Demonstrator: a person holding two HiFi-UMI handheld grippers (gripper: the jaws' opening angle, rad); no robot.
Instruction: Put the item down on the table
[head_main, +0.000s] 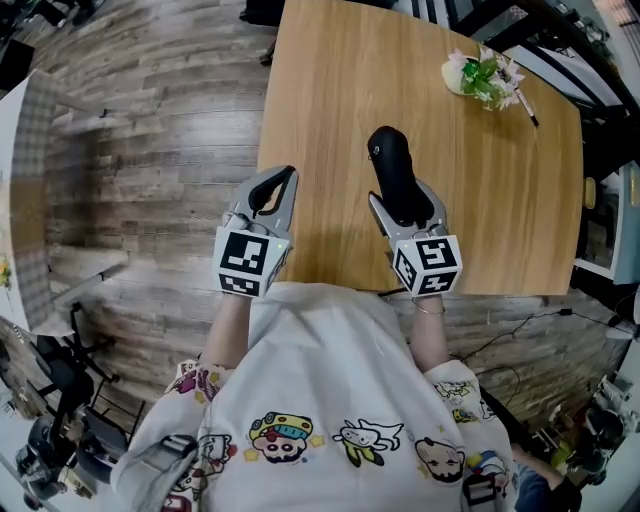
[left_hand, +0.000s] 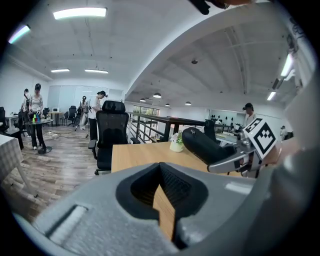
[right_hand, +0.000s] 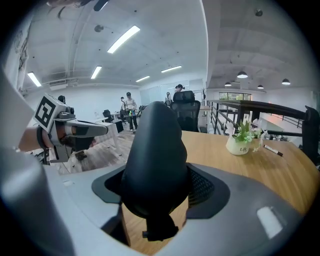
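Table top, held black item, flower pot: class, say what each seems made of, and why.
Table top: wood or wood-look laminate, satin; even pale grain. Black item: probably plastic or rubber, matte; smooth moulded curves, dull sheen. Flower pot: possibly ceramic, smooth white; too small to be sure.

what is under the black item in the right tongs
Wooden table shows below and around the black item, held in the right tongs. The patch directly beneath it is covered, so whether it touches the wood cannot be told.
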